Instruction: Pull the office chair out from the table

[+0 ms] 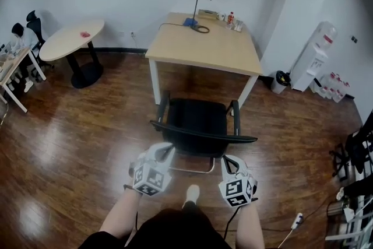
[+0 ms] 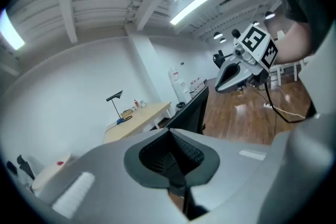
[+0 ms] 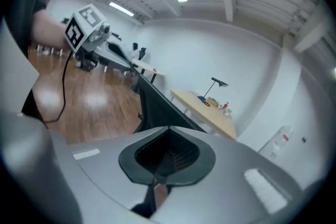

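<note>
Seen from above, a black chair [image 1: 201, 124] stands on a wood floor [image 1: 87, 125], its seat just clear of the near edge of a tan table [image 1: 204, 49] with a lamp [image 1: 203, 4]. The left gripper [image 1: 168, 150] and right gripper [image 1: 227, 161] hover just behind the backrest, both with jaws pressed together and empty.

My left tongs [image 1: 167, 151] and right tongs [image 1: 227, 160] are both shut tight with nothing in them (side by side). My left arm [image 1: 119, 216] and right arm [image 1: 252, 224] reach forward.
</note>
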